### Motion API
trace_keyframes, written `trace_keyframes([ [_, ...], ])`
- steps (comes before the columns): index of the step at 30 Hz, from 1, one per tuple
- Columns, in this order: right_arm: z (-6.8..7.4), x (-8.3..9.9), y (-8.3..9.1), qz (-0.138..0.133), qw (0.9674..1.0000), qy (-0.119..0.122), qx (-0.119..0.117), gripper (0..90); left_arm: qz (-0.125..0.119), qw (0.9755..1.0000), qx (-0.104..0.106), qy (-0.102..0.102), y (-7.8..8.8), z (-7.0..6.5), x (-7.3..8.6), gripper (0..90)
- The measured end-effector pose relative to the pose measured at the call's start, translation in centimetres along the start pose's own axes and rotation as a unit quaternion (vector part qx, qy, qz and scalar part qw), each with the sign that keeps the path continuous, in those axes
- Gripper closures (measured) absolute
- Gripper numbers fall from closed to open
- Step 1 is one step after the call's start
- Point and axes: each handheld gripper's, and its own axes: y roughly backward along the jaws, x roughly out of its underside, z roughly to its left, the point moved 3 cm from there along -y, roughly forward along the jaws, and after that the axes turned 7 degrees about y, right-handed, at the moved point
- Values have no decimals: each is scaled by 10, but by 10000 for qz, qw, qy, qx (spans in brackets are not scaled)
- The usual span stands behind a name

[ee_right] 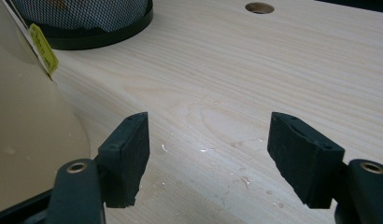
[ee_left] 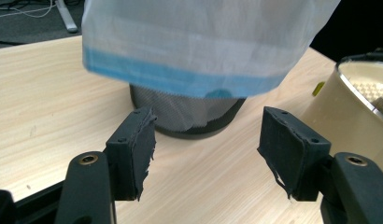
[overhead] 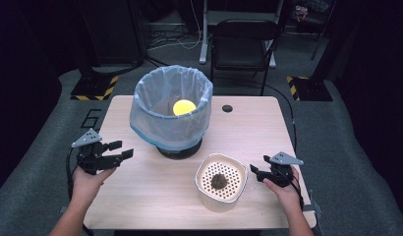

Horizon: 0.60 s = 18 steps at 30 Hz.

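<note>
High view: left gripper [overhead: 122, 150] left of the lined bin [overhead: 172, 112], right gripper [overhead: 255, 173] right of it, both agape, empty.

Pale matt wood-grain table [ee_right: 255, 84]; thin translucent blue-edged plastic liner [ee_left: 199, 42] over black metal-mesh bin [ee_left: 180, 114]; glossy cream perforated plastic container [overhead: 221, 182]; frayed black gripper pads [ee_left: 145, 154].
</note>
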Motion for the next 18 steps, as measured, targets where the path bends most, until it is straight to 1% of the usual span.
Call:
trace_keyframes([
  [2,0,0,-1,-11,10000,14,1,295,-25,10000,-22,-68,-1,2,7,357],
  [4,0,0,-1,19,10000,32,8,295,-45,10000,-17,-69,-2,4,16,357],
  [6,0,0,0,-10,10000,4,70,295,21,9999,-43,-128,-4,6,24,357],
  [7,-1,0,0,-23,10000,49,51,295,35,9999,-45,-139,-5,7,28,357],
  [8,-1,0,0,-49,10000,8,78,295,92,9998,-46,-150,-5,9,35,357],
  [9,-2,0,1,-68,9999,32,78,295,93,9998,-41,-162,-6,10,39,356],
  [11,-2,0,1,-46,10000,13,78,295,112,9999,-27,-99,-6,12,46,349],
  [13,-1,1,0,-13,10000,4,46,295,169,9998,-46,-78,-8,16,56,343],
  [14,0,1,-1,7,10000,-27,42,295,179,9998,-65,-56,-8,18,59,338],
  [15,-1,2,-2,36,10000,3,45,295,255,9996,-132,-82,-8,22,65,332],
  [16,0,2,-3,45,10000,-12,50,295,248,9996,-137,-55,-8,23,68,320],
  [17,0,2,-3,69,10000,29,32,295,209,9996,-172,20,-9,26,74,312],
  [18,0,3,-3,89,10000,0,37,295,165,9996,-208,99,-11,29,78,296],
])
